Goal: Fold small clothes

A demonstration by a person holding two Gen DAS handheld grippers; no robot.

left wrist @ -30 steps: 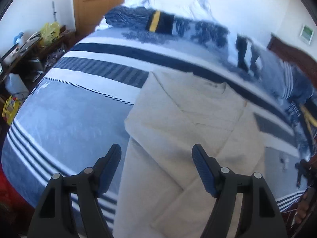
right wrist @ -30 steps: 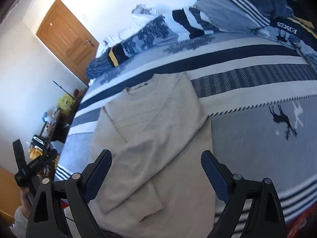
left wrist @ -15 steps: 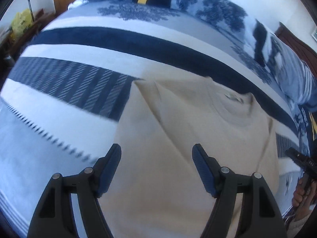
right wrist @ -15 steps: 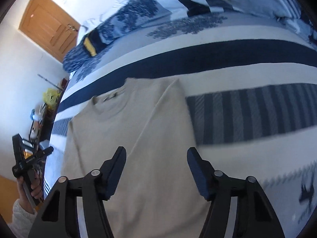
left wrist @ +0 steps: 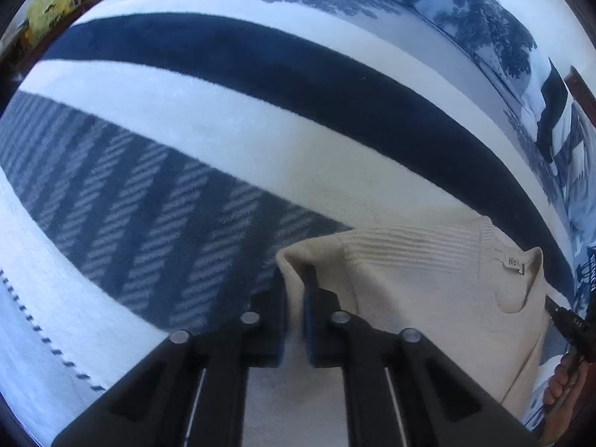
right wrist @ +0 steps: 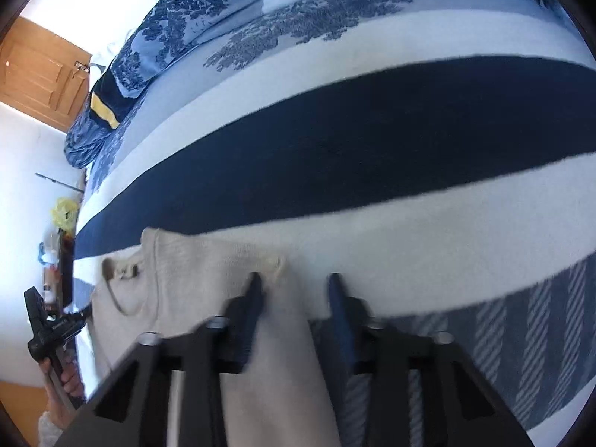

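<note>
My left gripper (left wrist: 294, 294) fingers pinch sweater (left wrist: 428, 290) shoulder corner. My right gripper (right wrist: 294, 290) fingers apart around other shoulder, not clenched. Sweater flat on bed (left wrist: 260, 74). Top-down fold not yet done.

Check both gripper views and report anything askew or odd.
Nothing damaged or spilled. The grips are uneven: the left gripper is shut on the sweater shoulder corner, while the right gripper only straddles its corner.

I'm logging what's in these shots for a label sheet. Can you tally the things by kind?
Sweaters: 1, cream
Blankets: 1, striped
Grippers: 2, left, right
Doors: 1
Yellow bags: 1
Total: 6
</note>
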